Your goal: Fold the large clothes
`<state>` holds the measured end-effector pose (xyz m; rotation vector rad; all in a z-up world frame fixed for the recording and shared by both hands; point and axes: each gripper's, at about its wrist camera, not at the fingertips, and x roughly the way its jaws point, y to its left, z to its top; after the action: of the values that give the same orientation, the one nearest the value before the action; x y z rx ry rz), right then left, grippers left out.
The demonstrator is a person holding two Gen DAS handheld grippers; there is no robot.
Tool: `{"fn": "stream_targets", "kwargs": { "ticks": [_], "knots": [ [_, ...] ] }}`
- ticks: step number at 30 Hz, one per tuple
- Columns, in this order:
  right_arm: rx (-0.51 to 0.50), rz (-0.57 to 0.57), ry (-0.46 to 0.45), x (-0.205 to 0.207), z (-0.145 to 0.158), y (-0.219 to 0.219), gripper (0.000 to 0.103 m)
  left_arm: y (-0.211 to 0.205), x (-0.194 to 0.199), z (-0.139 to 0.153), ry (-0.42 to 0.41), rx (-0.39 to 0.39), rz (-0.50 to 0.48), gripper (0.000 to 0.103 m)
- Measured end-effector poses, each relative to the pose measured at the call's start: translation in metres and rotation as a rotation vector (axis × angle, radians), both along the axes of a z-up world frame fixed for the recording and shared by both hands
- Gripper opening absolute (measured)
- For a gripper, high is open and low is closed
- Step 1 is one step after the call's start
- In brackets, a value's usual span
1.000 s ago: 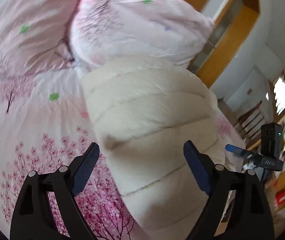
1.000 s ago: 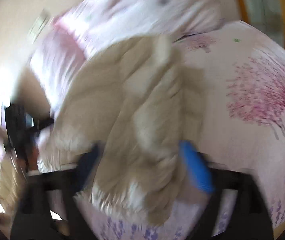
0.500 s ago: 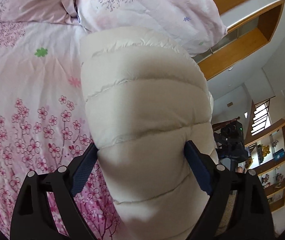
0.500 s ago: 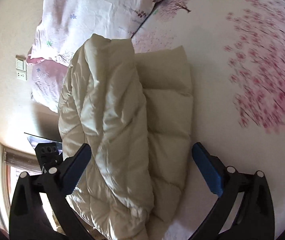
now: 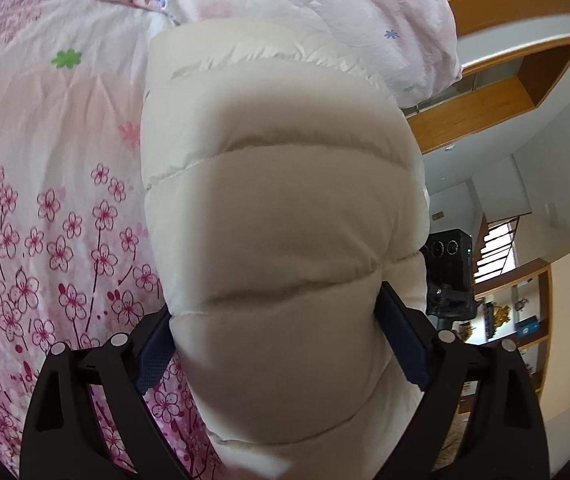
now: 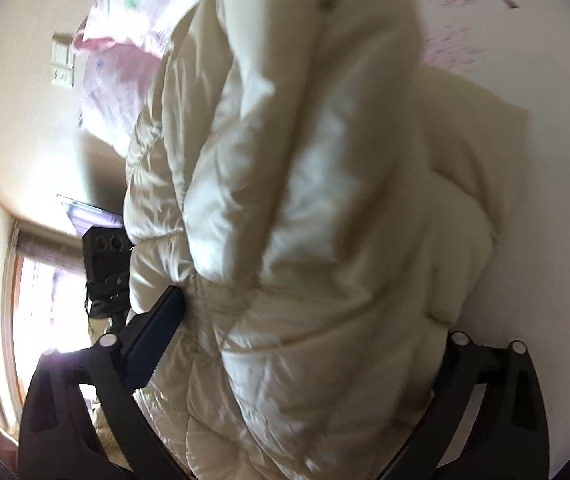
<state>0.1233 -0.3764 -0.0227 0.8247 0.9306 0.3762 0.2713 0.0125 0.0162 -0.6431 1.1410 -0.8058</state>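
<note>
A cream quilted puffer jacket (image 5: 269, 208) lies folded in a thick bundle on the pink floral bedspread (image 5: 45, 168). My left gripper (image 5: 281, 340) is wide open with the jacket's near end bulging between its fingers (image 5: 155, 350), which touch its sides. In the right wrist view the jacket (image 6: 305, 240) fills the frame, with an upper fold over a lower layer. My right gripper (image 6: 309, 340) is wide open around that end; its left finger (image 6: 153, 336) rests against the jacket, and its right finger is mostly hidden behind the fabric.
Pink floral pillows (image 5: 325, 4) lie beyond the jacket at the head of the bed. A black camera on a tripod (image 5: 449, 276) stands off the bed's side; it also shows in the right wrist view (image 6: 105, 268). A wooden window frame (image 5: 485, 92) and shelves (image 5: 517, 320) are behind.
Both grippers have pushed forward onto the jacket, so that it now sits deep between their open fingers. The right view has closed in and tilted.
</note>
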Motion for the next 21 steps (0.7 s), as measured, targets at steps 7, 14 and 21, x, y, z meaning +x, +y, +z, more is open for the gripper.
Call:
{"fn": "stream_targets", "kwargs": {
  "ticks": [7,14,21],
  "knots": [
    [0.049,0.069,-0.007,0.014,-0.001,0.017,0.082,0.010,-0.005,-0.005,0.014,-0.022,0.008,0.091],
    [0.135,0.044,-0.092,0.004,0.011,0.021,0.029,0.009,-0.012,0.009,-0.055,-0.063,0.010,0.058],
    [0.138,0.060,-0.134,0.006,0.034,0.043,0.025,0.028,-0.024,0.028,-0.118,-0.106,0.023,0.049]
  ]
}}
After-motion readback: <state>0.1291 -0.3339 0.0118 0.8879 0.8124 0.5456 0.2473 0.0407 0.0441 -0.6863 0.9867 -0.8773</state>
